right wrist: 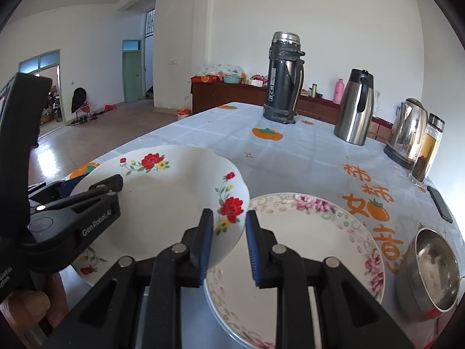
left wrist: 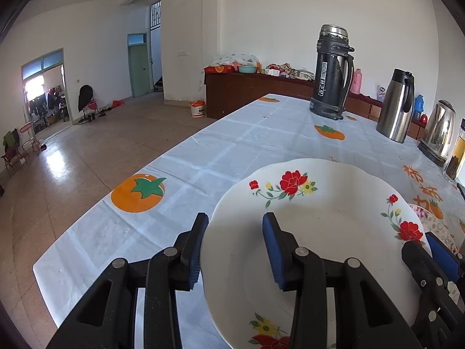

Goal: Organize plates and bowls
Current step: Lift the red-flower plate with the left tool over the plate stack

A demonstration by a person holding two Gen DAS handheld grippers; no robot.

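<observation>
Red-flowered plate [right wrist: 162, 200] hangs above the desk [right wrist: 290, 151], both grippers' fingers pinching its rim: left gripper [left wrist: 235, 250] at one side, right gripper [right wrist: 228, 244] opposite, narrowly parted.

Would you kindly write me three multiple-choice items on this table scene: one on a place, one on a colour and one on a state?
1. In the right wrist view, where is the steel bowl relative to the pink-flowered plate? A left of it; B right of it; C stacked on it.
2. What colour are the big blooms on the deep plate? A blue; B red; C purple.
3. How is the deep plate? A gripped by both grippers; B lying untouched; C upside down.

Key: B, the bowl stands by that plate's right edge; B, red blooms ring its rim; A, the left gripper and right gripper each clamp its rim.
</observation>
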